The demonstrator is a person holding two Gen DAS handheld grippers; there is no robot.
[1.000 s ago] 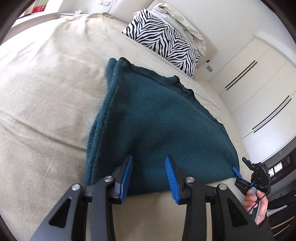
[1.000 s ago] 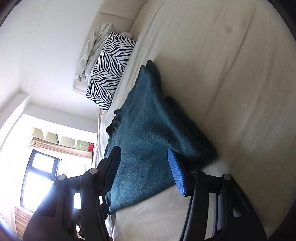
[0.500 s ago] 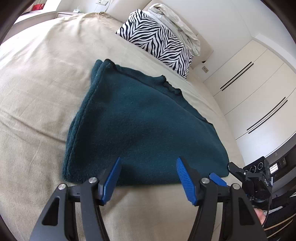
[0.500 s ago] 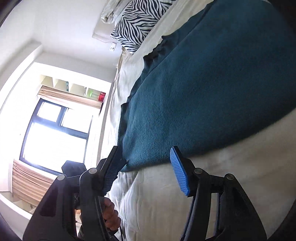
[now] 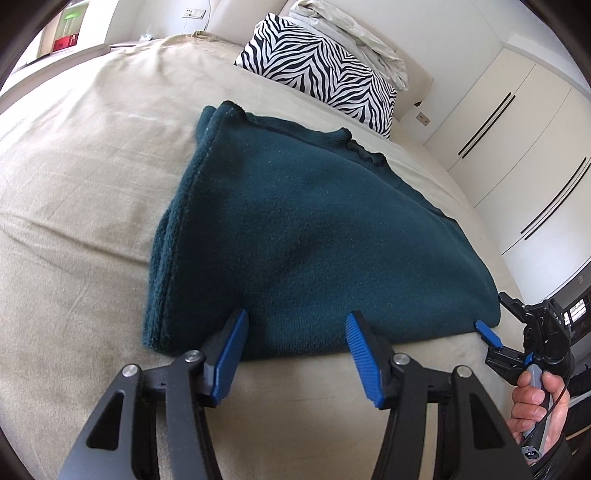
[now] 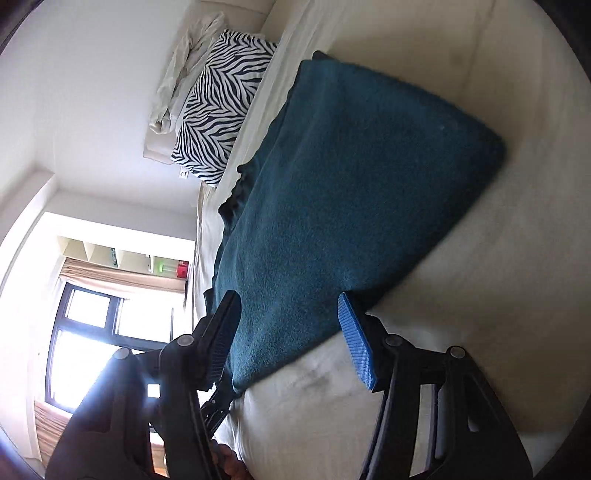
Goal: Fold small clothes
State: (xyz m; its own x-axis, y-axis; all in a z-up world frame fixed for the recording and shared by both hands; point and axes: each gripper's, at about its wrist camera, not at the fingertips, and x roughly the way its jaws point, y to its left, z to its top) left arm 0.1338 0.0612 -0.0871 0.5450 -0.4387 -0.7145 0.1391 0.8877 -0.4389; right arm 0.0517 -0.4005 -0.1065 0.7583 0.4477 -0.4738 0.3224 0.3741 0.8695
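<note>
Lying flat across the beige bedspread (image 5: 74,184) is the teal fleece garment (image 5: 314,240), folded over on itself, with stacked layers showing along its left edge and a ruffled dark trim along its far edge. It sits in the middle of the bed, its near edge running roughly parallel to the bed's near side.

Down at that near edge comes the left gripper (image 5: 295,347), angled downward, its blue ribbed pads spread about halfway and closing at this moment. The tips sit right at the hem, a stretch of teal cloth showing between them, but the pads do not press on the fabric, so nothing is held there.

Over at the garment's near right corner, the right gripper (image 5: 491,339) shows in the left wrist view, a person's hand (image 5: 535,410) wrapped around its grey handle. One blue pad points in at the corner of the fleece. From its own camera, the right gripper (image 6: 288,332) also stands roughly half open, the cloth's edge lying in the gap between a dark finger on one side and a blue pad on the other. Neither pad clamps the fabric; the jaws straddle it loosely.

Far back by the headboard leans a zebra-striped pillow (image 5: 325,70), with a crumpled pale sheet (image 5: 351,33) bunched behind it. White wardrobe doors (image 5: 517,147) with dark slim handles fill the right. The right wrist view catches a bright window (image 6: 92,325) beyond the bed.
</note>
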